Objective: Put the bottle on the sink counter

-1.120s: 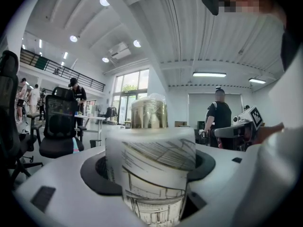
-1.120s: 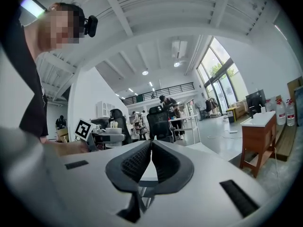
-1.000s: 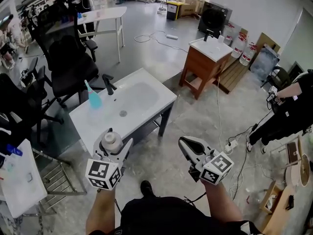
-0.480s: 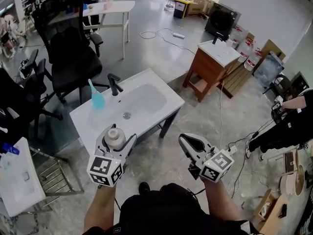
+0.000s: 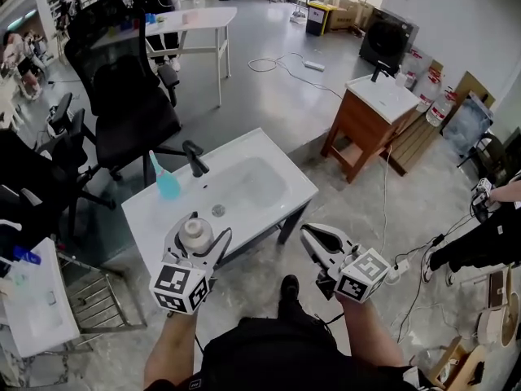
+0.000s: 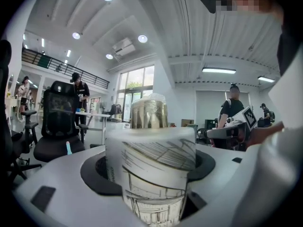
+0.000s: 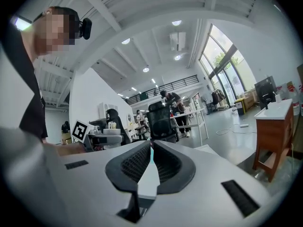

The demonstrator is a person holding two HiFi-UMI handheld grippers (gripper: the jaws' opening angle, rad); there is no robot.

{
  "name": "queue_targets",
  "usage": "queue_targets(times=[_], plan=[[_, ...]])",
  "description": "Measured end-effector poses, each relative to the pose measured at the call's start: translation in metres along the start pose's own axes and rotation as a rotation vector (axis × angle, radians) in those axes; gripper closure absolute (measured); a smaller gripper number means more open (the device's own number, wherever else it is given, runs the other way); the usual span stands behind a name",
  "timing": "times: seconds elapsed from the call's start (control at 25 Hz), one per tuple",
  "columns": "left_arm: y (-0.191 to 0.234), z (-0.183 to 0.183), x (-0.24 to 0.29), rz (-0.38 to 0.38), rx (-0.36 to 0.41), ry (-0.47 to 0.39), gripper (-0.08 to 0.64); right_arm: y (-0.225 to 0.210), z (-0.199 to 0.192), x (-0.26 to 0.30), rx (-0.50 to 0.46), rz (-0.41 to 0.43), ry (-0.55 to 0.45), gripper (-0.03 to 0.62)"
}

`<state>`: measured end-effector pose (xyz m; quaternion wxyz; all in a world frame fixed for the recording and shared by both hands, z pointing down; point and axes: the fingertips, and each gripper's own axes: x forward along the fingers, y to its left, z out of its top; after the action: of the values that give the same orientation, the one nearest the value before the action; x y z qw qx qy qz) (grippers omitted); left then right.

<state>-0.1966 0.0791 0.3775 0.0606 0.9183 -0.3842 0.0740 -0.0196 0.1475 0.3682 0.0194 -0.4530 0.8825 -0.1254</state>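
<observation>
My left tool is clamped around the body of the small labelled bottle, gold cap up, in the air right at the near edge of the sink counter. My right tool hangs beside it, jaws pressed together on nothing. To do this well, I judge I should carry the bottle forward over the flat strip between the basin and the near edge. It must stay clear of the faucet and the blue long-necked bottle, upright, and come down until its base sits flat before I let go.
</observation>
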Motion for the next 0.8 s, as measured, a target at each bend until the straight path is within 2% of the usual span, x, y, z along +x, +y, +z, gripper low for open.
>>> queue_targets(times=[0.16,0.48,0.8], plan=[[0.004,0.007,0.05,0.038,-0.01,0.01,0.227,-0.053,0.016,0.017,0.003,0.044,-0.011,0.575],[-0.019,0.029,0.155,0.07,-0.02,0.001,0.227,-0.167,0.03,0.035,0.044,0.119,0.027,0.575],[-0.011,0.035,0.202,0.157,-0.033,0.028,0.227,-0.216,0.048,0.062,0.042,0.237,0.049,0.575]])
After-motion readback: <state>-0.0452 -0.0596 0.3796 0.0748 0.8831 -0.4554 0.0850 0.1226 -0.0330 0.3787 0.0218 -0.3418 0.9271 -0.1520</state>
